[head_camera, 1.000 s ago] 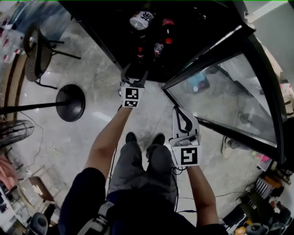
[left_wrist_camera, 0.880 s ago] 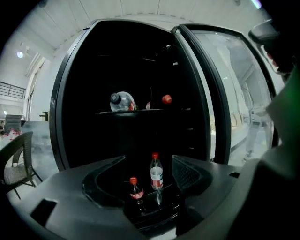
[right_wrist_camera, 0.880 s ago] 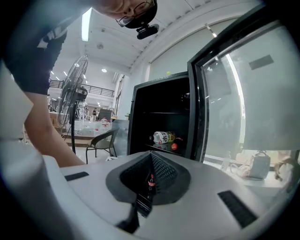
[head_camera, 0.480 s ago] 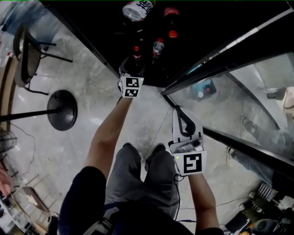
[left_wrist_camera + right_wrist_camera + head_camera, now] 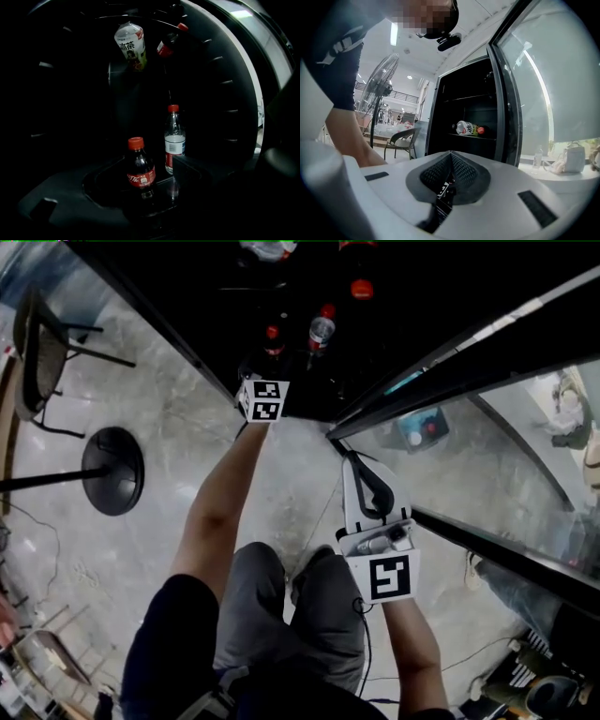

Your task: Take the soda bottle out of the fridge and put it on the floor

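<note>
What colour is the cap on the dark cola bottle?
Red; the cap shows best in the left gripper view.

Soda bottle (image 5: pixel 140 165): near-black liquid, red cap, red label with white lettering. Water bottle (image 5: pixel 175 143): clear, red cap, white-and-red label. Fridge (image 5: pixel 187 287) interior: black. Floor (image 5: pixel 178 427): mottled grey. Left hand-held gripper (image 5: pixel 260 371): dark jaws, white cube with black square markers. Right hand-held gripper (image 5: pixel 353 465): white body, black pads, 1 black-on-white marker. Trousers (image 5: pixel 281 606): grey.
</note>
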{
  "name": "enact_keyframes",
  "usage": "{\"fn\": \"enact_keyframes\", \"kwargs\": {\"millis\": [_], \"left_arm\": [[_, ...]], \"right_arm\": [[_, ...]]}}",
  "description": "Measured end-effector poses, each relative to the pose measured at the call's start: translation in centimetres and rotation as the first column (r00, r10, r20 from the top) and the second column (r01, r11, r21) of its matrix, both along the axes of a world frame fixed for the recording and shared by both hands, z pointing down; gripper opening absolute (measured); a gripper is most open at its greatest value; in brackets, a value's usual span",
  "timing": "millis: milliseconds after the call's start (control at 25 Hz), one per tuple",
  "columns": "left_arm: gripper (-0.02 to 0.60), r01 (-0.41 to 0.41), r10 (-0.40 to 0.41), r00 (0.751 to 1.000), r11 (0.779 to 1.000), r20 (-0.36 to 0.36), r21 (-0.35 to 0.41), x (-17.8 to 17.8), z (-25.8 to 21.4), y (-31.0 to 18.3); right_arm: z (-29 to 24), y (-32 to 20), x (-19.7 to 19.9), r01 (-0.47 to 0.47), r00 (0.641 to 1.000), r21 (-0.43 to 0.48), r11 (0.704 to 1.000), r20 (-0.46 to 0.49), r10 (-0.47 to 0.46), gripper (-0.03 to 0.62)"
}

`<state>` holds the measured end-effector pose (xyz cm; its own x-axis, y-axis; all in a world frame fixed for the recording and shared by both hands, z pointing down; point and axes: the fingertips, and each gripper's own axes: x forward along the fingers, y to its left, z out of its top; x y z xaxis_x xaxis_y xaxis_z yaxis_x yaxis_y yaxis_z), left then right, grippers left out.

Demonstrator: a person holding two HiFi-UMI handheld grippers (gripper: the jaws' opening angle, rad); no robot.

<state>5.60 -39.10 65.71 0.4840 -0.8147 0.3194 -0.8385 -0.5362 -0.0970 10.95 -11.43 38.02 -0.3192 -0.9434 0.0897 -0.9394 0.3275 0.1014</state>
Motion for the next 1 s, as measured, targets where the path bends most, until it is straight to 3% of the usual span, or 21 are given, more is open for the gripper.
{"fn": "enact_keyframes", "kwargs": {"millis": [280,440,1000], "left_arm": [[0.32,0.082,-0.082,0.996,0.996,-0.026,-0.024,-0.4,2.5,-2.6],[0.321,0.066,-0.066,0.998,0.997,0.003,-0.026,-0.1,3.9,-3.9],[0.313,0.058,-0.059,0.998,0.997,-0.026,-0.042,0.3,5.1,-5.6]], "right_arm": [[1.3,0.1,0.2,0.014,1.0,0.024,1.0,0.024,-0.015,0.018],[2.3,0.5,0.1,0.024,0.999,0.022,0.999,0.033,-0.025,0.017],[4.8,0.7,0.9,0.026,0.998,0.005,1.0,0.05,-0.027,0.017]]}}
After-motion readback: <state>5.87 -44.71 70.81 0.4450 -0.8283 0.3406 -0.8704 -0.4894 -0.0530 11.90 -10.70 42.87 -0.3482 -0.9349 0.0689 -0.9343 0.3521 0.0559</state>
